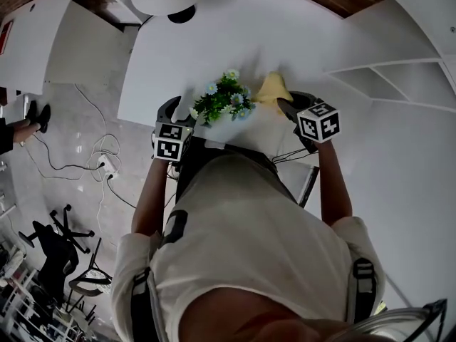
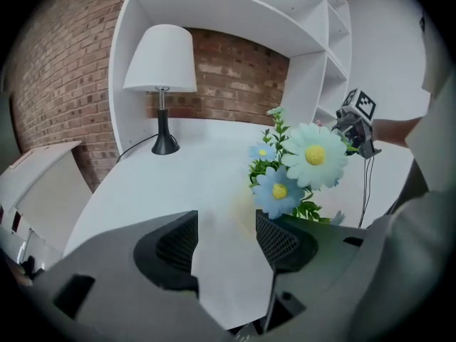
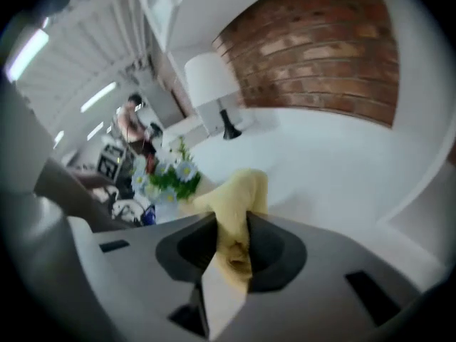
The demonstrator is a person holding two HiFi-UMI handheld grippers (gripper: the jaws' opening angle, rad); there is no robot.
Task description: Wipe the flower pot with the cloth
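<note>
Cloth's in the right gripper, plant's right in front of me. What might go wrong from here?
1. The left gripper is open with only table between its jaws, so nothing steadies the flowers; a wipe may tip them over.
2. The blooms stand right beside that gripper and could snag.
3. The right gripper pinches the cloth at a bunched fold; it might slip out.

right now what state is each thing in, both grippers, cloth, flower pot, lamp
left gripper: open, nothing between the jaws
right gripper: shut on the cloth
cloth: bunched up, pinched in the right gripper
flower pot: upright, not gripped
lamp: upright, looks unlit
</note>
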